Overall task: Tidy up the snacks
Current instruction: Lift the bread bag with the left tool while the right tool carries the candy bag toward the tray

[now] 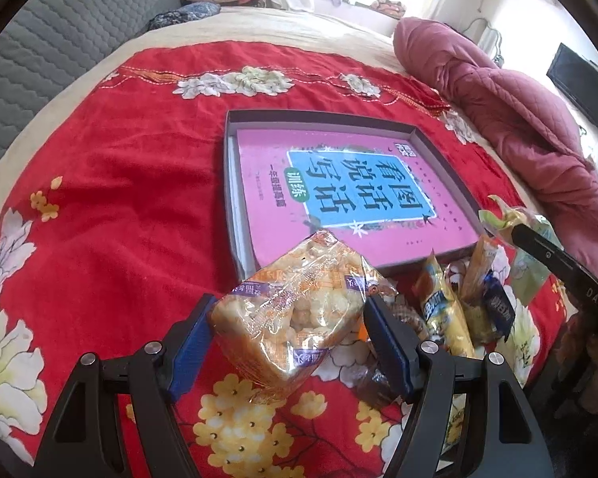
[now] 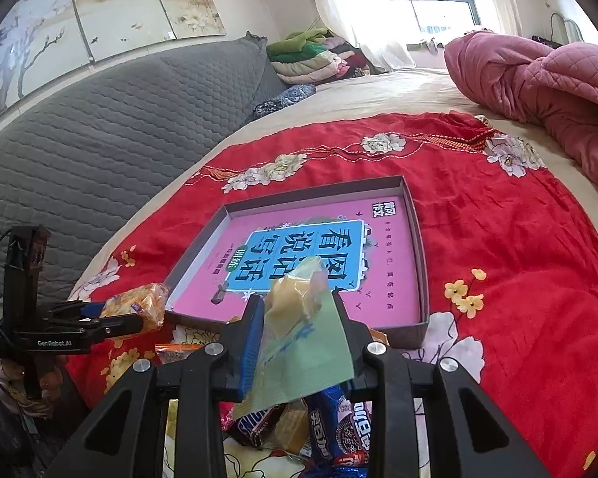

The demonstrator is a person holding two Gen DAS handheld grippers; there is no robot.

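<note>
Clear wrapper: the puffed-rice cake pack (image 1: 287,314) is a pale golden block in see-through film with purple labels and orange print.
Left hand-held gripper (image 1: 287,334): its blue pads press the pack on both sides, jaws wide, holding it above the red floral blanket (image 1: 131,183) near the blanket's near edge.
Grey tray (image 1: 438,147): a shallow cardboard box lying on the blanket's middle, just beyond the held pack.
Tray contents: one pink book (image 1: 339,199) with a blue title panel lies flat inside and covers most of the floor; a strip along the tray's left wall stays bare.
Snack pile (image 1: 462,302): yellow, blue and brown packets heaped on the blanket just off the tray's near right corner.
Green packet (image 2: 299,330): a pale green, partly clear sachet with a yellowish piece inside.
Right hand-held gripper (image 2: 299,326): jaws narrow, clamped on the green packet, above the pile and the tray's near edge.
Bed (image 2: 398,91): beige sheet under the blanket, pink quilt (image 2: 538,83) bunched at the far right.
</note>
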